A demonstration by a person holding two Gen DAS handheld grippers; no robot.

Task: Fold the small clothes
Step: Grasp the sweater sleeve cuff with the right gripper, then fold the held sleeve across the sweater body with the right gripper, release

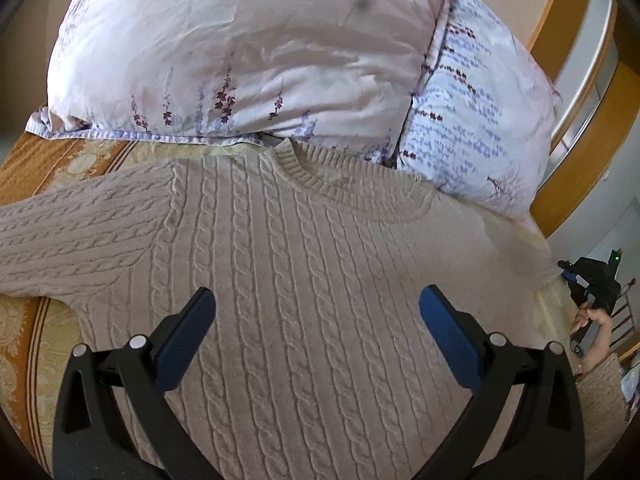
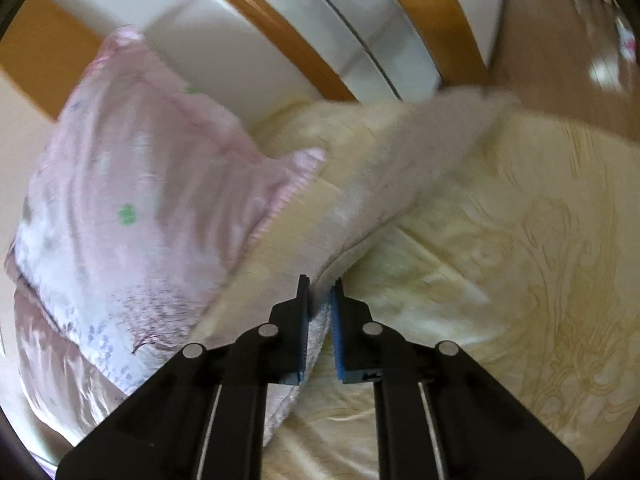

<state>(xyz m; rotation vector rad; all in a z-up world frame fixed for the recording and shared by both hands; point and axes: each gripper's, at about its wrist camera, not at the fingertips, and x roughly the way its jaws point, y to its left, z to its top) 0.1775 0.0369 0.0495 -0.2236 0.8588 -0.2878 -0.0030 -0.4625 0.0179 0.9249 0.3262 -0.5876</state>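
Soft daylight is filling both views evenly, casting only faint shadows. The left wrist view is staying sharp across the sweater (image 1: 304, 280). The right wrist view is smearing with motion blur, the pillow (image 2: 132, 208) especially. Fisheye distortion is bending both edges, dark vignettes ringing the corners.

Left gripper (image 1: 316, 300), jaws apart, hovers over the sweater (image 1: 304, 264).

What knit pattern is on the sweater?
Beige cable knit on the sweater, ribbed at the collar; clearest in the left wrist view.
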